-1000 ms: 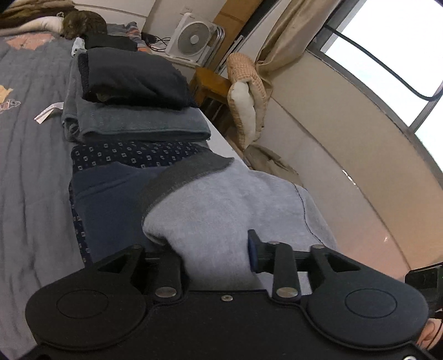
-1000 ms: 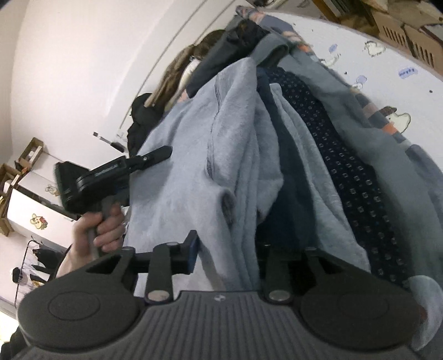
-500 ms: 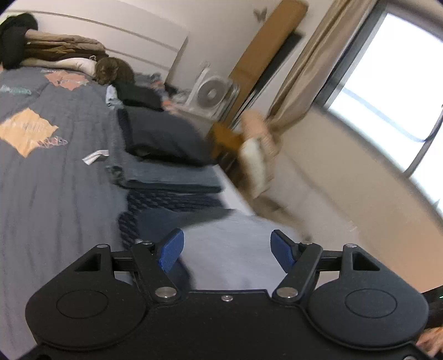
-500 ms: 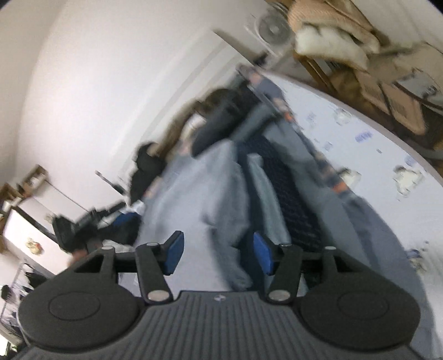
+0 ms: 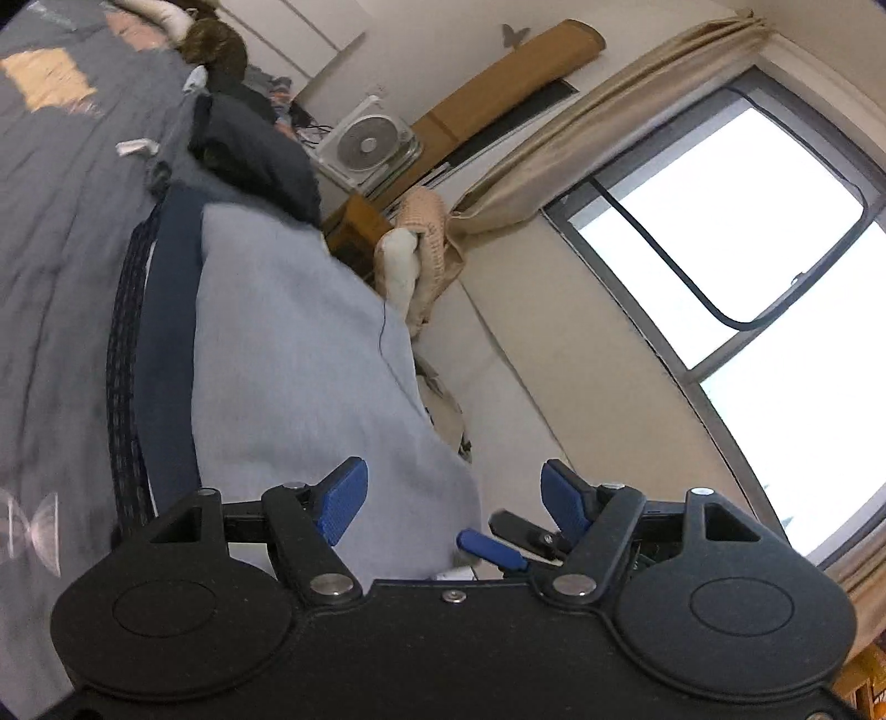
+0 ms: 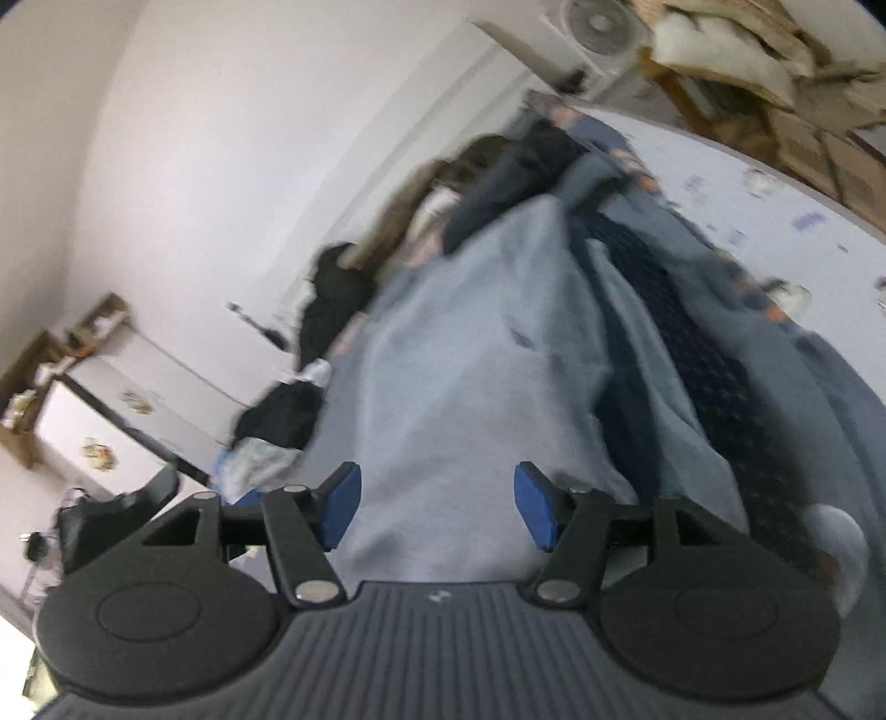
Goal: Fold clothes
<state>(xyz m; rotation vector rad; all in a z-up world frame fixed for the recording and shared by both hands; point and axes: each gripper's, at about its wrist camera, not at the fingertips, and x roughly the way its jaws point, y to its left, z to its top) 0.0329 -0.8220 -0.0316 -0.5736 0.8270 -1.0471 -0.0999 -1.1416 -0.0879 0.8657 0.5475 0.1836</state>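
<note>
Light blue fleece garment (image 5: 310, 354) lies folded at centre frame atop navy clothes; left gripper (image 5: 451, 501) and right gripper (image 6: 437, 512) gape wide, empty, apparently finished.

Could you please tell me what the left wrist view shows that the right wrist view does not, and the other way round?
Only the left wrist view shows the window, the curtain and the open left gripper. Only the right wrist view shows the white cabinet, the dark clothes pile beside it, and the open right gripper. Both show the light blue garment on the bed and the fan.
</note>
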